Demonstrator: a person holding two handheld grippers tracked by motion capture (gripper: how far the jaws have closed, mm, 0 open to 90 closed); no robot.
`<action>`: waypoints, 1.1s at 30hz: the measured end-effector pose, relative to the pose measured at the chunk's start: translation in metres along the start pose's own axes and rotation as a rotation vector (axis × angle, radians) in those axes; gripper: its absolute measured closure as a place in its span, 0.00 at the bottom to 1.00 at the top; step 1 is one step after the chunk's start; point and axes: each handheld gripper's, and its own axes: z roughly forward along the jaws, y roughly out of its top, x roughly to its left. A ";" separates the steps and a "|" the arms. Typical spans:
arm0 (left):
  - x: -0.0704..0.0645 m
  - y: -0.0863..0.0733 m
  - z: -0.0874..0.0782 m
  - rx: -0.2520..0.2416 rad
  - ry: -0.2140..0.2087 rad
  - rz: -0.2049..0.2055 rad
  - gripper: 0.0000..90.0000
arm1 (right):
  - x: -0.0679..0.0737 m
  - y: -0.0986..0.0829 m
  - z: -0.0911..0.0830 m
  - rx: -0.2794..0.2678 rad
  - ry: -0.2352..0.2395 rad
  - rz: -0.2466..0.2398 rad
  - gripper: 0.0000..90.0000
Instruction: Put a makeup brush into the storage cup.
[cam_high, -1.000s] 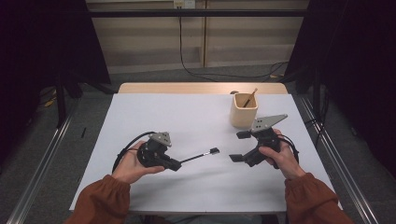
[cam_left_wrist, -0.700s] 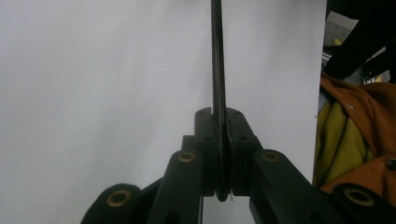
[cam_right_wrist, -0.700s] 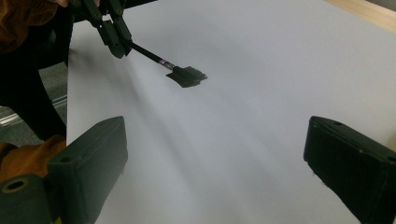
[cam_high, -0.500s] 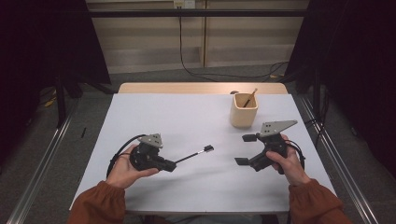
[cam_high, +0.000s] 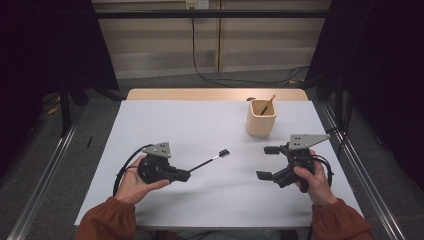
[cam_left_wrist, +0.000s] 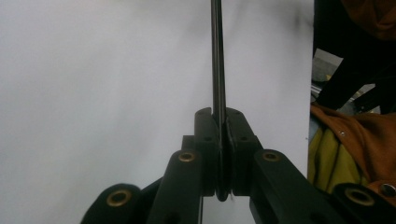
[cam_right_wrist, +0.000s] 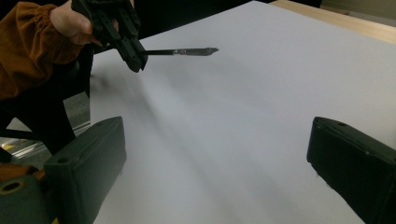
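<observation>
Left tool (cam_high: 184, 175) clamped on thin dark brush (cam_high: 210, 160), tip out ahead over white bench (cam_high: 200, 125). Right tool (cam_high: 267, 162) gaping, empty, opposite the brush tip. Wooden cup (cam_high: 260, 120) beyond right tool, one stick inside. Pickup done; likely cup placement outstanding.

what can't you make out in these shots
- Brush tip: in the left gripper view the top edge cuts the handle off; in the high view the head is too small to tell bristles.
- Inside of the wooden cup: its wall hides the lower end of the stick, high view.
- Where the left gripper pinches the brush: its pads cover that stretch.
- Right gripper fingertips: cut by the frame edges.
</observation>
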 end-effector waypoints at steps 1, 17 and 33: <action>-0.001 0.000 0.000 -0.009 -0.005 0.001 0.95 | 0.000 0.000 0.000 -0.005 0.003 -0.001 0.04; -0.009 0.000 -0.003 -0.119 -0.032 -0.003 0.95 | 0.006 -0.006 0.009 -0.060 -0.007 0.000 0.04; -0.012 -0.001 0.007 -0.244 -0.023 0.026 0.94 | 0.012 -0.004 0.018 -0.151 0.012 -0.006 0.04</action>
